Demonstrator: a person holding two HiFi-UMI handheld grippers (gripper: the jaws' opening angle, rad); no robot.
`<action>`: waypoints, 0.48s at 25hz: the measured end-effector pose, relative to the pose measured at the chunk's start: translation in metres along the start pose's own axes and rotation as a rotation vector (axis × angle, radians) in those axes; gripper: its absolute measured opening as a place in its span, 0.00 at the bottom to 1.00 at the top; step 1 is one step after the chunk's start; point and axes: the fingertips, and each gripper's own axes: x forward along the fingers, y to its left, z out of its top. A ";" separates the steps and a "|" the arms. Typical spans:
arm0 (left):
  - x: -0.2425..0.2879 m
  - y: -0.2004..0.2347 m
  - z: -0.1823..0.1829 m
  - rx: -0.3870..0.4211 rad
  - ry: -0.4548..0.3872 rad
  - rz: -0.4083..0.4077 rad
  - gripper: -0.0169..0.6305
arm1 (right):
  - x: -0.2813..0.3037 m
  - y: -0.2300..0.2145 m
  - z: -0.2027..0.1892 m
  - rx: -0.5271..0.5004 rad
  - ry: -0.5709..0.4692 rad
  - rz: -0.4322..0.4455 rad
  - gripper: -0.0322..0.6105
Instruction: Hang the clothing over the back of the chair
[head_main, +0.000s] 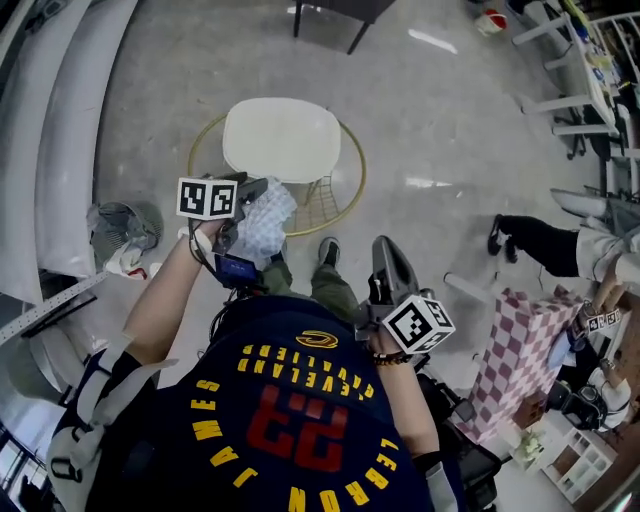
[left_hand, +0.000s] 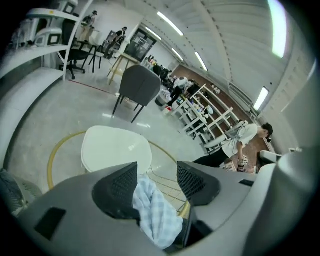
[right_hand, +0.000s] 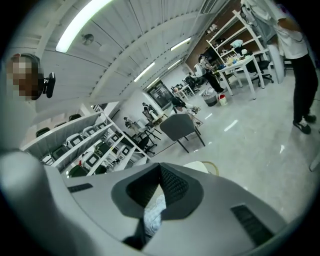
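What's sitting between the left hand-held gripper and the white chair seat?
The blue checked cloth, bunched in the open jaws of the left hand-held gripper, right beside the white seat. The head view shows it.

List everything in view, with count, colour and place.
chair: one, white seat on gold wire frame, on the floor ahead
checked cloth: one, blue and white, at the chair's near rim
mesh bin: one, grey, on the floor at left
dark chair: one, grey, beyond the white chair
pink checked cloth: one, pink and white, at right
other person: one, dark trousers, at right
left gripper: one, grey, jaws apart, checked cloth between them
right gripper: one, grey, jaws together
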 end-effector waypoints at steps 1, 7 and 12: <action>-0.013 -0.003 0.008 -0.007 -0.042 -0.002 0.38 | 0.004 0.004 0.003 -0.011 0.007 0.024 0.06; -0.097 -0.044 0.047 -0.031 -0.317 -0.047 0.38 | 0.023 0.025 0.016 -0.122 0.054 0.174 0.06; -0.159 -0.091 0.065 -0.016 -0.508 -0.038 0.38 | 0.029 0.050 0.027 -0.206 0.085 0.292 0.06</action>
